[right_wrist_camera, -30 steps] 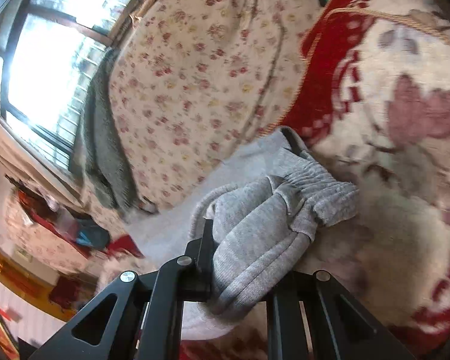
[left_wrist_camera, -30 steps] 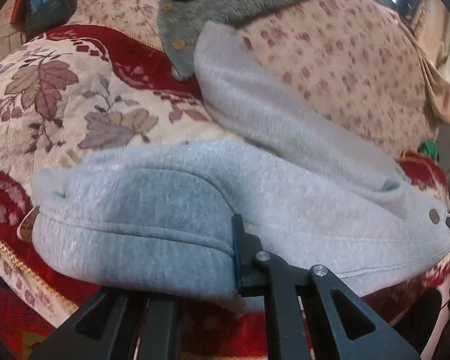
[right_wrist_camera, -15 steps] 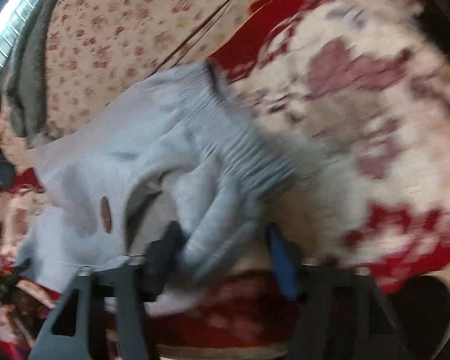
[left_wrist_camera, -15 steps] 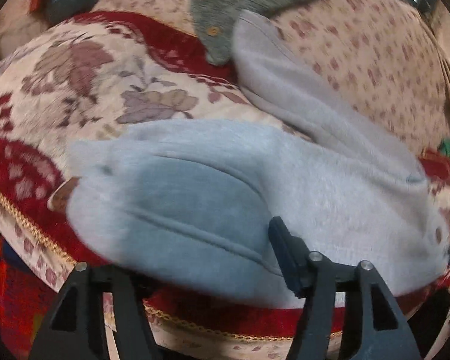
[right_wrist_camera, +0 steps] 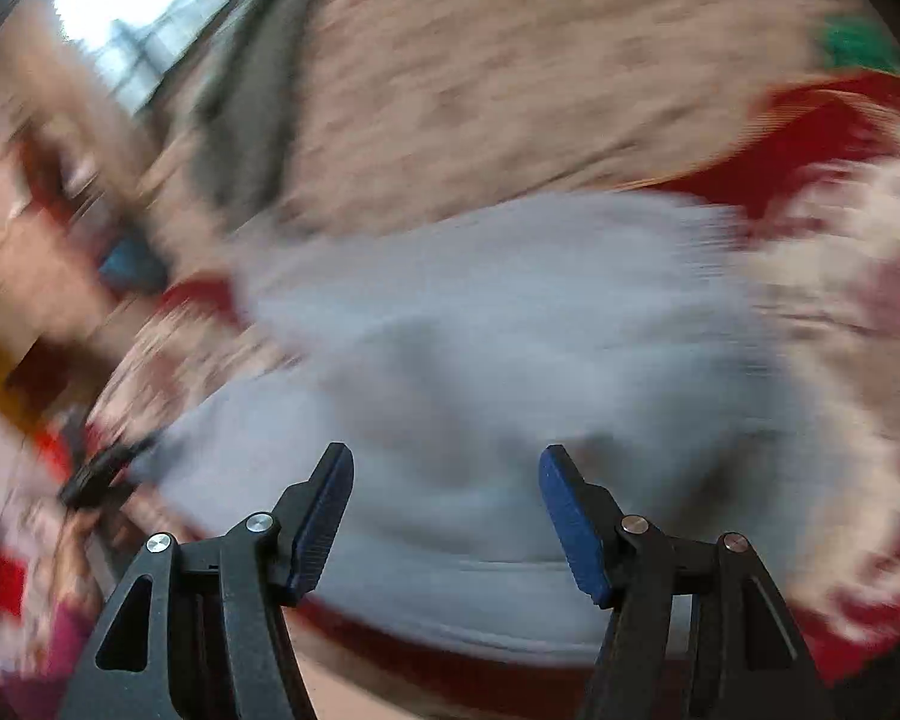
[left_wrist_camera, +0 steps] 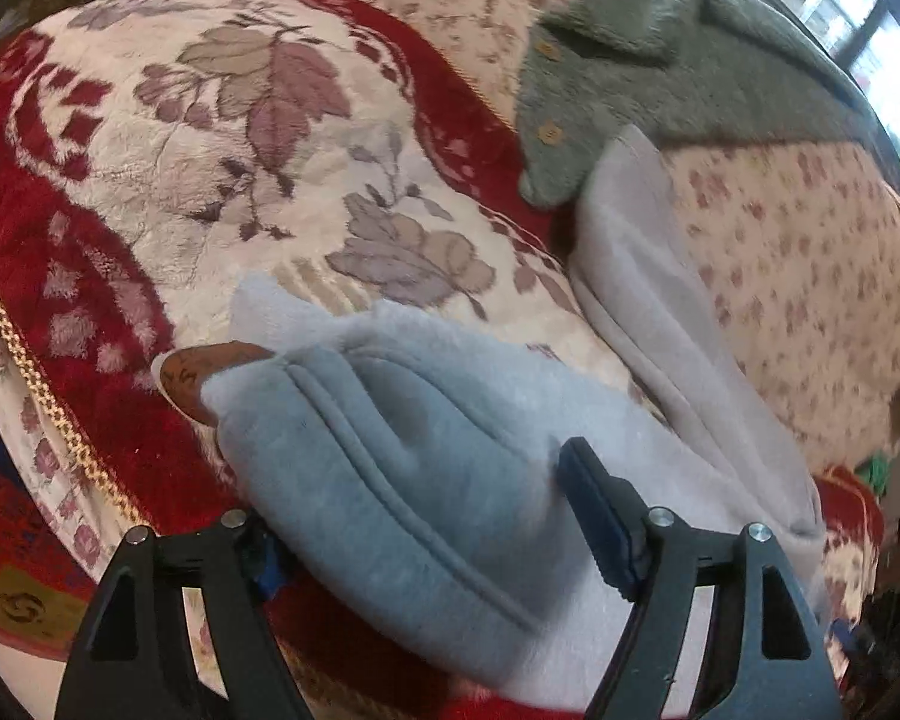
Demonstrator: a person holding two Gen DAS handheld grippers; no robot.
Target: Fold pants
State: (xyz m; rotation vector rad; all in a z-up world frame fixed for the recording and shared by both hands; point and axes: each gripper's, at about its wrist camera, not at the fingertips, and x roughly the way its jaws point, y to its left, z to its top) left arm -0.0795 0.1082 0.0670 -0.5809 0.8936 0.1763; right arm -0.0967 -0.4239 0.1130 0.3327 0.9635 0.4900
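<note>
pants (left_wrist_camera: 426,468): soft, floppy, light | best held by the thick hem | left tongs (left_wrist_camera: 426,516): just opening, cloth lies loose between | right tongs (right_wrist_camera: 444,516): let go

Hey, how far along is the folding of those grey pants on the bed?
Done: the light grey fleece pants lie doubled over on the red floral blanket. In hand: nothing; the left claw has just opened around the fold, and the right claw stands open above the cloth. Left: one leg trails toward the green-grey cardigan, probably needing another fold.
</note>
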